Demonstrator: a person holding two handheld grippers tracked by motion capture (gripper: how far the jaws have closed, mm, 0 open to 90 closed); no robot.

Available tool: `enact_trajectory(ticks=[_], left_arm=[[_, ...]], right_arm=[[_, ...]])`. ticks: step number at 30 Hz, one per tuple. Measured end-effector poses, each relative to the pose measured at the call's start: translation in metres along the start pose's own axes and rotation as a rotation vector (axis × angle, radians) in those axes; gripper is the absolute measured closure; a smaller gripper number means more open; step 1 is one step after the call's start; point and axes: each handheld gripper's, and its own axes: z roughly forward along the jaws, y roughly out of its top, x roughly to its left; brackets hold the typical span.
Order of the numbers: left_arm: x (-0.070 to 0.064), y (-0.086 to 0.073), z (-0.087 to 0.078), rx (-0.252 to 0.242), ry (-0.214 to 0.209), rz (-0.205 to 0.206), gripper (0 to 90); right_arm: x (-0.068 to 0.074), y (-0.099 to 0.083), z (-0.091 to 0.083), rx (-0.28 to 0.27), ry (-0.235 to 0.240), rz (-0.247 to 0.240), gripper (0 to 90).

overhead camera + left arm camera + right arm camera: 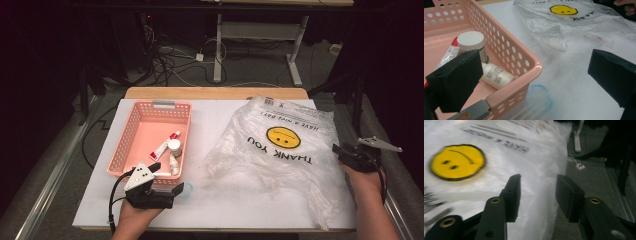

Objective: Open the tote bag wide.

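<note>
Two jaws of the left gripper gape, released, astride the pink basket's near corner, with bare bench beside. Right gripper, also released, straddles the plastic bag's far-from-basket edge; the left gripper view reveals a white bottle lying inside the basket.

A blue ring mark stains the white table; cables litter the floor.

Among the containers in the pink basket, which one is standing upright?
The jar with the white lid stands upright, beside the red and white tube. The small white bottle lies on its side against the basket wall, and the tube lies flat.
</note>
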Motion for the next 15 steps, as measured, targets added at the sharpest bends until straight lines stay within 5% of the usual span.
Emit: enact_trajectory(ticks=[1,3,5,10,15], left_arm=[[0.0,0.0,0.0,-0.002,-0.001,-0.001,0.0],[0.0,0.0,-0.001,-0.002,-0.001,-0.001,0.0],[0.0,0.001,-0.001,-0.004,-0.001,-0.001,0.0],[0.001,0.001,-0.003,-0.007,0.005,-0.003,0.0],[0.002,0.0,-0.005,-0.009,0.005,-0.003,0.0]], right_arm=[[0.01,-0.001,-0.018,-0.03,0.034,-0.029,54.5],[0.016,-0.002,-0.024,-0.032,0.051,-0.025,54.4],[0.041,-0.013,-0.045,-0.043,0.119,-0.058,53.7],[0.076,-0.029,-0.067,-0.035,0.208,-0.078,49.2],[0.103,-0.046,-0.082,-0.006,0.275,-0.119,32.7]])
